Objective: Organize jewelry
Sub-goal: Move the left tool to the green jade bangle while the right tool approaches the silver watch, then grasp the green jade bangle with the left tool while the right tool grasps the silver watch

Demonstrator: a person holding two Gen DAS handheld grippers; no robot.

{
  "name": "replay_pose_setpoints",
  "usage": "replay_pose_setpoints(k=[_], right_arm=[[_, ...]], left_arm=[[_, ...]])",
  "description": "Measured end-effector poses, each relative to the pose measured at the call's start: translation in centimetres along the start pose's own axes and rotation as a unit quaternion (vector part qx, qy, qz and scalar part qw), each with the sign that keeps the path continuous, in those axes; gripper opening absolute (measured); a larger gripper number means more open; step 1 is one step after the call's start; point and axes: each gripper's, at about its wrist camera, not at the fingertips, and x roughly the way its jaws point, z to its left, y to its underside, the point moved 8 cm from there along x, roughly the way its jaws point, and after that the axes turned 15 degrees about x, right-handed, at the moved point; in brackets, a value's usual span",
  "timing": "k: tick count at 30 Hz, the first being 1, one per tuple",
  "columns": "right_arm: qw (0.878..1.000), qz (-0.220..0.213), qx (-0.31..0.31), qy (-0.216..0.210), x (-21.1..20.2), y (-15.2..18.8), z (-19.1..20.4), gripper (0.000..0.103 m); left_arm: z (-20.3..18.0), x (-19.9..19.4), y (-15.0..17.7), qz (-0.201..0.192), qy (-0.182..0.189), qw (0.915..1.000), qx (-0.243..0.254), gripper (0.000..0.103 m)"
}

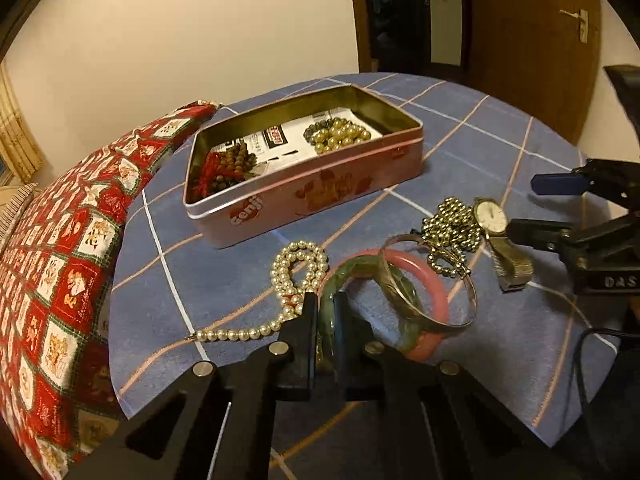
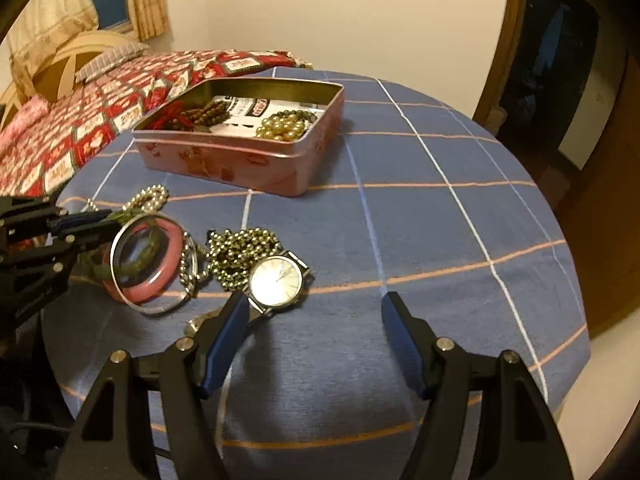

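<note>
My left gripper [image 1: 325, 302] is shut on the green jade bangle [image 1: 356, 270], which lies on a pink bangle [image 1: 434, 280] with a silver bangle [image 1: 448, 320] over both. A white pearl necklace [image 1: 296, 268] lies just left of it. A gold ball chain [image 1: 450, 228] and a gold watch [image 1: 494, 220] lie to the right. The open pink tin [image 1: 320, 196] behind holds wooden beads [image 1: 236, 162] and golden beads [image 1: 340, 134]. My right gripper [image 2: 314, 306] is open above the cloth, its left finger beside the watch [image 2: 277, 282].
The blue checked cloth [image 2: 440, 220] covers a round surface. A red patterned quilt [image 1: 60, 260] lies along its left side. A wooden door [image 1: 532, 40] stands behind. A black cable [image 1: 584, 360] hangs at the right edge.
</note>
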Motion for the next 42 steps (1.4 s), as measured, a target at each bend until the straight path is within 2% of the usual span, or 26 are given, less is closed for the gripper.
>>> replay_pose_setpoints(k=[4,8,12,17,21,29,31,33,42], right_arm=[[0.999,0.006,0.028,-0.013,0.2,-0.3,-0.2,0.071],[0.999,0.012,0.022,-0.023,0.8,-0.2,1.3,0.071],[1.0,0.025,0.003,-0.012,1.7,0.2,2.0,0.071],[0.999,0.049,-0.016,0.009,1.6,1.0,0.7,0.07],[0.998,0.056,-0.012,0.01,1.4,1.0,-0.5,0.065],[0.999,0.053,-0.006,0.008,1.0,1.3,-0.5,0.064],[0.999,0.045,-0.004,0.004,1.1,1.1,-0.3,0.058],[0.999,0.036,-0.002,-0.003,1.0,0.9,-0.1,0.039],[1.0,0.012,-0.001,-0.029,-0.1,0.3,0.7,0.038]], left_arm=[[0.7,-1.0,-0.7,-0.015,0.0,0.9998,-0.01,0.006],[1.6,-2.3,-1.5,-0.032,-0.011,0.9994,-0.012,0.006],[2.4,-2.9,-1.5,-0.036,-0.026,0.9989,-0.014,0.006],[3.2,-3.8,-1.8,-0.044,-0.045,0.998,-0.009,0.006],[3.9,-3.9,-1.7,-0.044,-0.046,0.9979,-0.015,0.006],[4.0,-3.1,-1.1,-0.035,-0.034,0.9984,-0.028,0.006],[3.9,-3.0,-1.0,-0.034,-0.031,0.9985,-0.029,0.006],[3.7,-2.9,-1.0,-0.034,-0.028,0.9986,-0.03,0.006],[4.0,-3.2,-1.2,-0.041,-0.031,0.9981,-0.035,0.006]])
